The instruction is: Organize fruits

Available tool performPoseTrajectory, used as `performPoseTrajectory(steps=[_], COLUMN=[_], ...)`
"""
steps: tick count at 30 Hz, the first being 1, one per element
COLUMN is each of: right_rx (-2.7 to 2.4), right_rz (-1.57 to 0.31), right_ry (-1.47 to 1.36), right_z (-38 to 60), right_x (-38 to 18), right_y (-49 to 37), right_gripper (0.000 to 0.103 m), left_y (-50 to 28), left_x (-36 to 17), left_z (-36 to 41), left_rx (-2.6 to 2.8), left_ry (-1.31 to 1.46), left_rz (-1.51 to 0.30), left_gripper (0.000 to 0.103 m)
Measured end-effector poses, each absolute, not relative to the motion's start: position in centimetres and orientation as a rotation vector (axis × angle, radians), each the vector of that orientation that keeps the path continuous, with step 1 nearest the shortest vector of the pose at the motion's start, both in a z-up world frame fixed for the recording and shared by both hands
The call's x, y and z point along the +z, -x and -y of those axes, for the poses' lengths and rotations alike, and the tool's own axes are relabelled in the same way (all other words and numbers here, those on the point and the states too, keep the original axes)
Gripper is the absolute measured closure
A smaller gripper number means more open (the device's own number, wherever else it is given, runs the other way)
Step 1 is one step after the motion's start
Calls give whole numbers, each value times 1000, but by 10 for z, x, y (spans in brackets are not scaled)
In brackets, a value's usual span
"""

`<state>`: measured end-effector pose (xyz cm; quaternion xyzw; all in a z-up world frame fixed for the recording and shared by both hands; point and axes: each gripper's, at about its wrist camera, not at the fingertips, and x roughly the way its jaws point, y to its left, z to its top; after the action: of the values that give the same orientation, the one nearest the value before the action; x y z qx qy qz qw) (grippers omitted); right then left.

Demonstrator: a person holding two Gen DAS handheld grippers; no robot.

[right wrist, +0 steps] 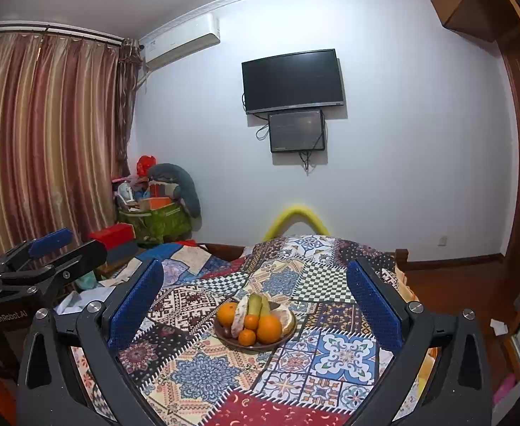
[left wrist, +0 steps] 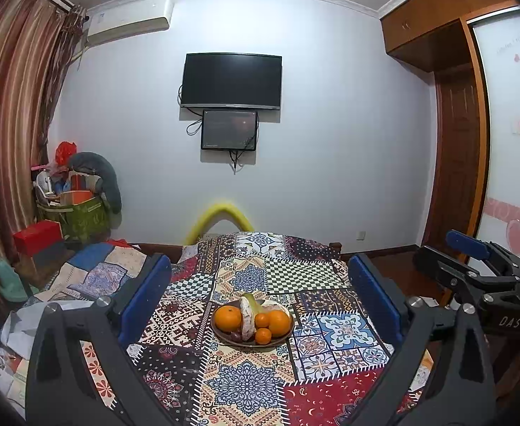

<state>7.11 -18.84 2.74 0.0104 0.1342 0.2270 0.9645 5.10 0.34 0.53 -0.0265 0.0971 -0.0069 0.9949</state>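
Orange-laden fruit plate (left wrist: 221, 333) lies beyond both open hand-held grippers.

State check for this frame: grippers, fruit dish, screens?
Left gripper: open, holding nothing.
Right gripper: open, holding nothing.
Brown round fruit dish: upright on the patterned patchwork cloth, full.
Black wall television: off.
Smaller black screen: dark.

The patterned cloth (left wrist: 245, 383) lies bare on every side of the fruit plate (left wrist: 224, 337), out to the near, left and right edges. Both grippers, left (left wrist: 260, 294) and right (right wrist: 256, 298), hang wide apart above it, touching nothing.
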Motion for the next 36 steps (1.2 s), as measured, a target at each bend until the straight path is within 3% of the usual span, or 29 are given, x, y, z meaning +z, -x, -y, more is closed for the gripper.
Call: performPoseTrajectory(steps=[36], right_rx=[458], right_rz=[-265], right_ry=[-24], right_z=[190], right_x=[32], right_y=[-71], right_gripper=[0], left_y=[-55], left_x=[5], left_z=[-1], left_rx=[-34], left_ry=[61], left_rz=[-190], left_gripper=[0])
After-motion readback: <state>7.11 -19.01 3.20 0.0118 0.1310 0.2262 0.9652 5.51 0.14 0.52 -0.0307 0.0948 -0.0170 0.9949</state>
